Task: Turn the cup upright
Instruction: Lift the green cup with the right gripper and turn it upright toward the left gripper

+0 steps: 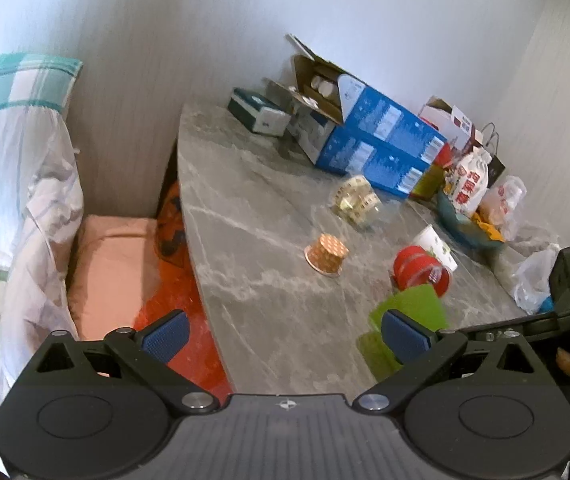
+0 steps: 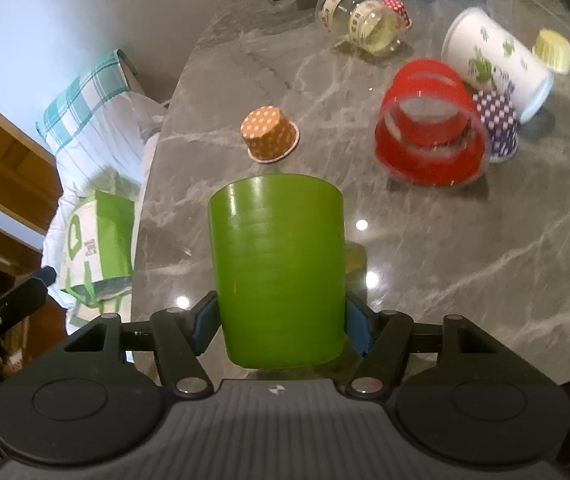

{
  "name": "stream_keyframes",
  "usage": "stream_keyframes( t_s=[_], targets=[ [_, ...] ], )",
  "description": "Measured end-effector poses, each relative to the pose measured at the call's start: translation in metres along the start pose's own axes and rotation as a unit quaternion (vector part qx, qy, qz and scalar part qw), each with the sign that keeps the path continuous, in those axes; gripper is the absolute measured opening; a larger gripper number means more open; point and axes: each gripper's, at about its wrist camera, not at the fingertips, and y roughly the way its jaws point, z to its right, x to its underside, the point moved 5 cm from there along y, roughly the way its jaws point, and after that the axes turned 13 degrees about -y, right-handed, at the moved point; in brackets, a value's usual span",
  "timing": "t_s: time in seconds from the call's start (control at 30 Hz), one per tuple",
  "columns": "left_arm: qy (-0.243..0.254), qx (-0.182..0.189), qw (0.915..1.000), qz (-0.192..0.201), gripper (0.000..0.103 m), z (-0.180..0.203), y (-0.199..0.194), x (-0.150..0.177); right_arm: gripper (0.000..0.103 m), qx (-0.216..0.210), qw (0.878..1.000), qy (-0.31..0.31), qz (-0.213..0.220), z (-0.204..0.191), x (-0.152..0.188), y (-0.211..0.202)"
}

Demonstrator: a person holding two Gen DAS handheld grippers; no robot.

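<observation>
Green ribbed cup (image 2: 277, 272) between blue pads (image 2: 205, 326)

the left wrist view looks from high over the grey marble table (image 1: 245, 208), past its left edge toward the wall and boxes at upper right. the right wrist view sits lower and nearer the tabletop. both share the orange dotted cup (image 1: 326, 254) (image 2: 271, 133) and red cup (image 1: 423, 270) (image 2: 431, 120).

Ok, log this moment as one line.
right gripper: shut on green plastic cup, held above grey marble table | left gripper: open, holds nothing | orange dotted paper cup: upside down
</observation>
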Motion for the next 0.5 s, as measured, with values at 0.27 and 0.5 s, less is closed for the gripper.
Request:
stream_keyframes(
  t_s=[0.27, 0.5],
  targets=[
    [-0.004, 0.017, 0.9989, -0.044, 0.103, 0.016, 0.024, 0.016, 0.066, -0.001, 1.0, 0.003, 0.003, -0.002, 0.012, 0.007],
    [0.001, 0.009, 0.9985, -0.053, 0.103, 0.021, 0.032, 0.015, 0.067, -0.002, 1.0, 0.005, 0.009, 0.001, 0.016, 0.006]
  ],
)
